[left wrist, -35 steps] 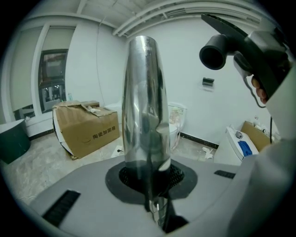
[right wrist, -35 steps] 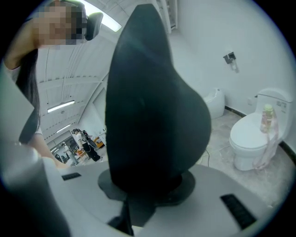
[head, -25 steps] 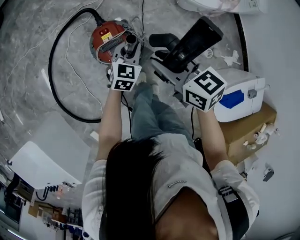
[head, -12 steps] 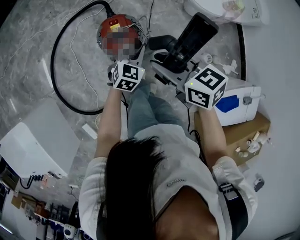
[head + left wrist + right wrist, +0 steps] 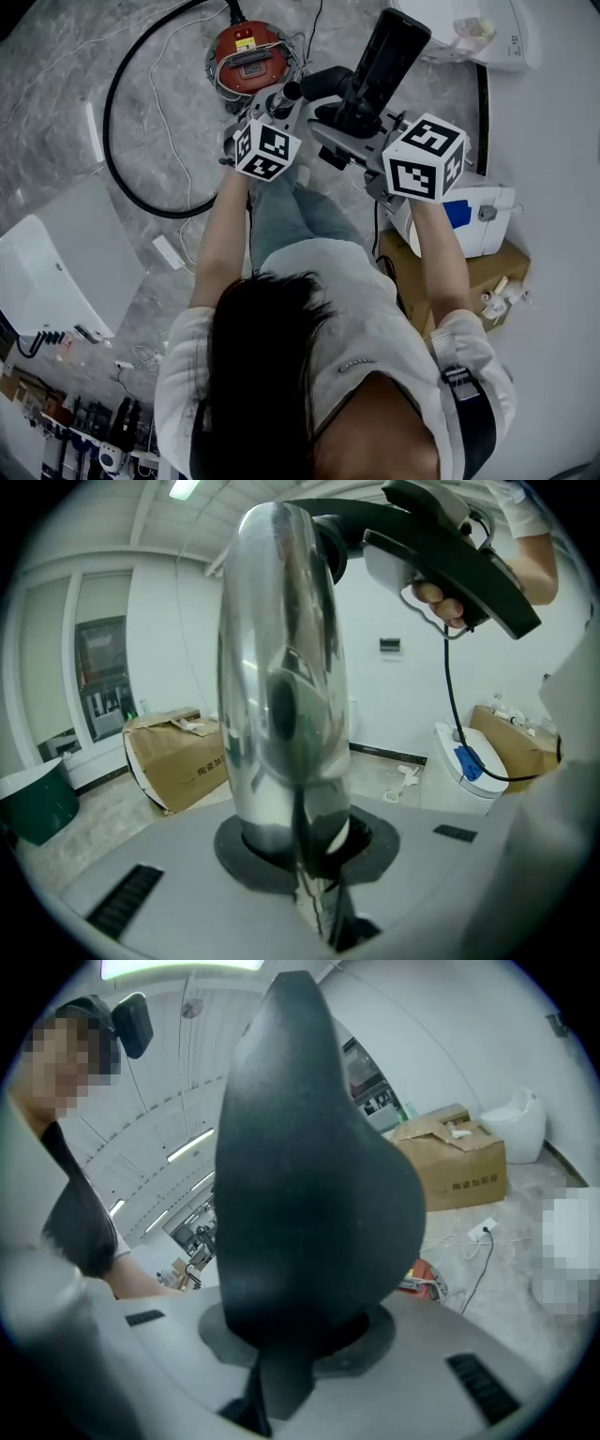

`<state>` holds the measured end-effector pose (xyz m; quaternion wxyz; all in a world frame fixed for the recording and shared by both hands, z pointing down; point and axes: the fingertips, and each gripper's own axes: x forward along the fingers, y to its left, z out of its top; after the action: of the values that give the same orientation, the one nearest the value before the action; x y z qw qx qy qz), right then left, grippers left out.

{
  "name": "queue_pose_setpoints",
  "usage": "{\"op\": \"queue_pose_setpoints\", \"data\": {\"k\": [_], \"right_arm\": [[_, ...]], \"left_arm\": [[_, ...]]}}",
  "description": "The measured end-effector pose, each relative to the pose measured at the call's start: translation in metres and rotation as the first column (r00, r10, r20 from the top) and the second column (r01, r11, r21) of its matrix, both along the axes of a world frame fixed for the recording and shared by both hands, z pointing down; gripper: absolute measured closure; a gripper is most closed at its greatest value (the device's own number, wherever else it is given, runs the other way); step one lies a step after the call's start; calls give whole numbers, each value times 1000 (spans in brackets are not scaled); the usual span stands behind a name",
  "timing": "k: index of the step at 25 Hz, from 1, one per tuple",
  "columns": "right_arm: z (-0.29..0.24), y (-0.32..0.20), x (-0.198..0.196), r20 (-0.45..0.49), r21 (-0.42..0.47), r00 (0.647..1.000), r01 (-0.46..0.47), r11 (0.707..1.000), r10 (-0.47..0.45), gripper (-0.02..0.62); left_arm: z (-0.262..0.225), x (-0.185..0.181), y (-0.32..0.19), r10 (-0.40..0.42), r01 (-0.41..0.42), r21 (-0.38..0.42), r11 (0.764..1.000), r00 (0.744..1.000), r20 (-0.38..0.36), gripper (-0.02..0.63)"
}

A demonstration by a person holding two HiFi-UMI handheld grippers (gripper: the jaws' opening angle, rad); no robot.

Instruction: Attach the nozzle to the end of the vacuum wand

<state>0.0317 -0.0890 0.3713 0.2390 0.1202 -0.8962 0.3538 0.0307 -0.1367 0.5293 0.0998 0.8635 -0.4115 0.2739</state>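
Person seen from above, holding two vacuum parts.
Left gripper (image 5: 274,112) is clamped on the chrome wand (image 5: 281,667), right gripper (image 5: 361,131) on the black nozzle (image 5: 392,52), upper centre; each part hides its gripper's jaw ends. Whether wand and nozzle touch is unclear. Red vacuum cleaner (image 5: 248,56) lies beyond, at top.

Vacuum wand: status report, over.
Left hand-held gripper shut on wand. Right hand-held gripper shut on nozzle. Nozzle neck at wand's end, seating unclear. No obstruction seen.

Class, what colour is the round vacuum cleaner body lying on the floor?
The vacuum cleaner body is red, with a dark top panel; the head view shows it best.
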Motion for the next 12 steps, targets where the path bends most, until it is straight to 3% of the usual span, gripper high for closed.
{"op": "queue_pose_setpoints", "data": {"k": [6,12], "right_arm": [[3,12,-9,18,-47,998,62,997,-62,495],[4,19,-14,-40,-3,994,101,995,-101,495]], "left_arm": [[-1,6,8,19,-19,7,1000,1000,1,554],[-1,7,11,26,-26,1,1000,1000,11,554]]}}
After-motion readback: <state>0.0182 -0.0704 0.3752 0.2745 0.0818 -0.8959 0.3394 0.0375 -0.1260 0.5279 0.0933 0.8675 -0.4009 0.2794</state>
